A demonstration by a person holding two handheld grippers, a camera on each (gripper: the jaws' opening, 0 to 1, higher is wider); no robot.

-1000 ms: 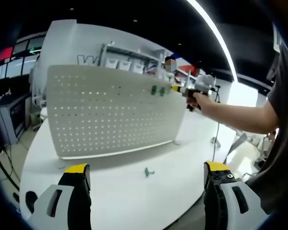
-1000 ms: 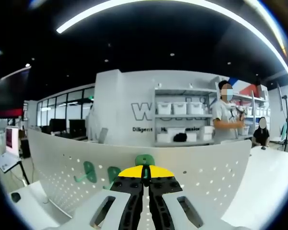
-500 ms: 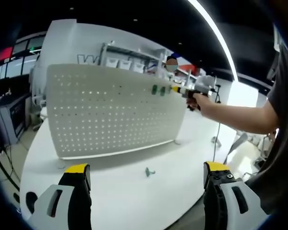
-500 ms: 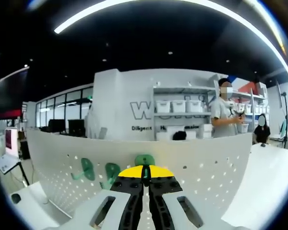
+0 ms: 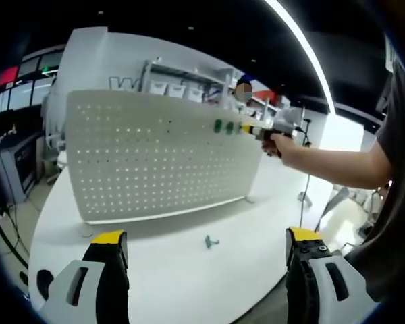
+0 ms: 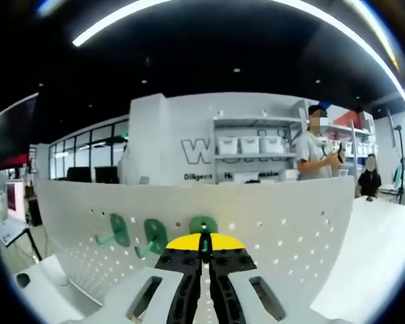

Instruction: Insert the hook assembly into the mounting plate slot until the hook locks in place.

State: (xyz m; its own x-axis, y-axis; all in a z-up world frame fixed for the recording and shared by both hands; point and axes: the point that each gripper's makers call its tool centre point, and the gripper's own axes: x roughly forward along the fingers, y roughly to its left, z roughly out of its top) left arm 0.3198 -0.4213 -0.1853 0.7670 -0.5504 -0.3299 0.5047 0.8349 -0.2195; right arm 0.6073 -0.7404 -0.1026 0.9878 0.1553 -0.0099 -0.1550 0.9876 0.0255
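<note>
Two tongs: the right tongs (image 6: 204, 253) are closed on a green hook (image 6: 203, 225) pressed against the pegboard (image 6: 283, 229), beside two mounted hooks (image 6: 131, 236). The left tongs (image 5: 206, 260) gape empty above the surface (image 5: 175, 270), where another hook (image 5: 210, 241) lies.

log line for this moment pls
right gripper: shut on green hook at pegboard | left gripper: open | spare hook: on table

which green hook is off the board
The hook lying on the table, in front of the pegboard. The other hooks are up near its top edge.
</note>
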